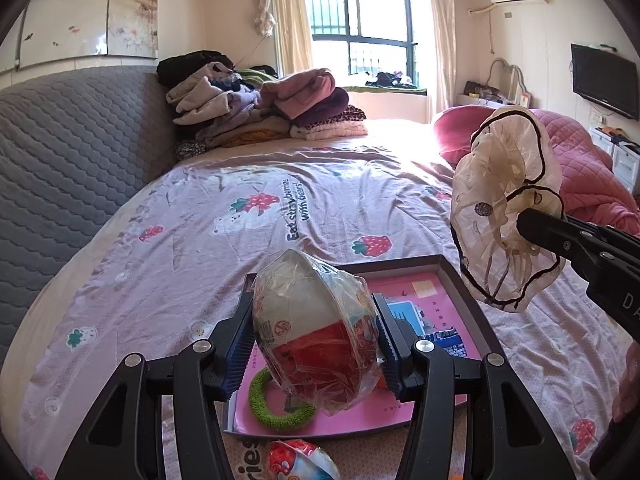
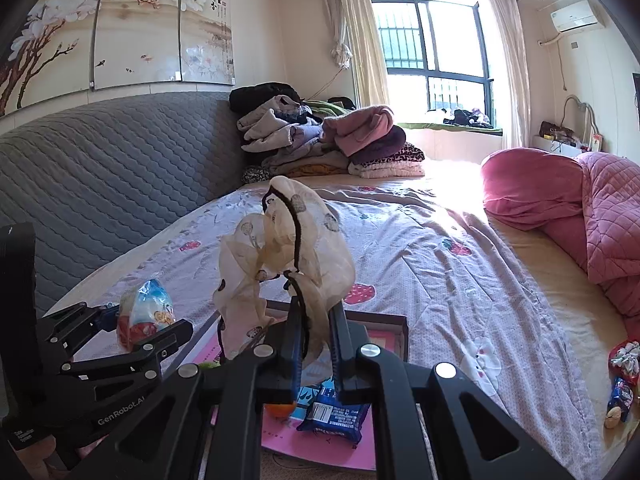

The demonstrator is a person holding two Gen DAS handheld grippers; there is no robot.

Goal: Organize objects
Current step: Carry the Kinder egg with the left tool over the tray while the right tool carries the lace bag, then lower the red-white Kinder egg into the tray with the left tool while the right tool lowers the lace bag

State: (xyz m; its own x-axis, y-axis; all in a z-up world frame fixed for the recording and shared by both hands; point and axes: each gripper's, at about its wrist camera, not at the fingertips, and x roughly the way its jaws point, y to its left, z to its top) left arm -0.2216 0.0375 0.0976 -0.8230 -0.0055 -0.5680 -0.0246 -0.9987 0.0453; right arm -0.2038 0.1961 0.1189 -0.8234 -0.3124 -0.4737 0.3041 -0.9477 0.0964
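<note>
Left gripper [image 1: 316, 344] clamps a plastic-wrapped red-and-white egg-shaped toy [image 1: 316, 332] above the dark-framed pink tray [image 1: 460, 280]; right gripper [image 2: 316, 344] pinches a sheer cream black-trimmed scrunchie [image 2: 280, 248].

the bedsheet [image 1: 280, 200] carries printed words beyond the left gripper's jaws: "eat strawberries with bears!", beside a bear and strawberry print. below those jaws, near the frame's bottom edge, the letters "ries" show on the same sheet. the left gripper [image 2: 136, 332] bears "genrobot.ai" in white on its black arm. the right gripper [image 1: 524, 224] shows "da", cut off.
</note>
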